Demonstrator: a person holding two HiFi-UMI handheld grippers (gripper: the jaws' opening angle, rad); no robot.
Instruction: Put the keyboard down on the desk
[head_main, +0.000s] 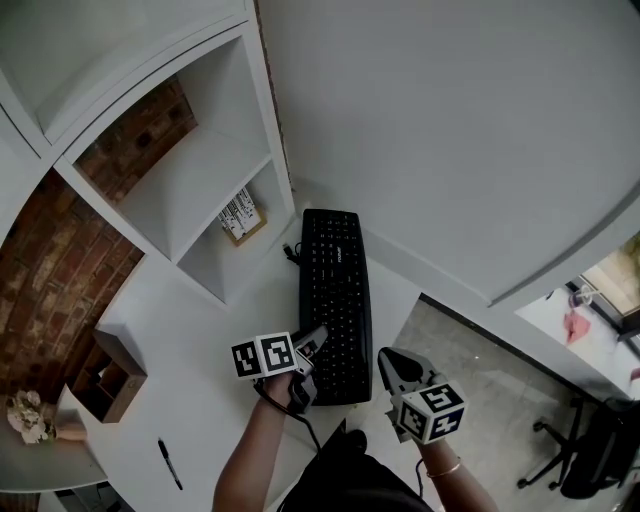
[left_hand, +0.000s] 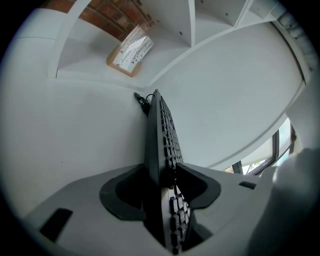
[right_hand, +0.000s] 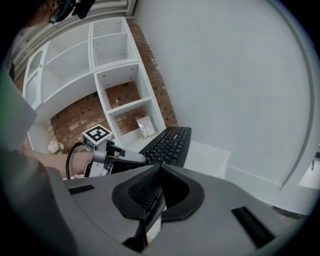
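1. My left claw (head_main: 312, 342) straddles the near end of the keyboard (head_main: 335, 290), its jaws loose and not squeezing.
2. The keyboard lies flat on the desk (head_main: 200, 400). I think a snagged jaw could drag it off the near edge.
3. My right claw (head_main: 388, 358) is closed and empty.

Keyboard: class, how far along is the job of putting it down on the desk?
Done: the keyboard looks to lie flat on the desk. In hand: the left gripper has its jaws apart on either side of the keyboard's near edge, seemingly not pressing. The right gripper is shut, empty and clear of it. Left: draw the left gripper away.
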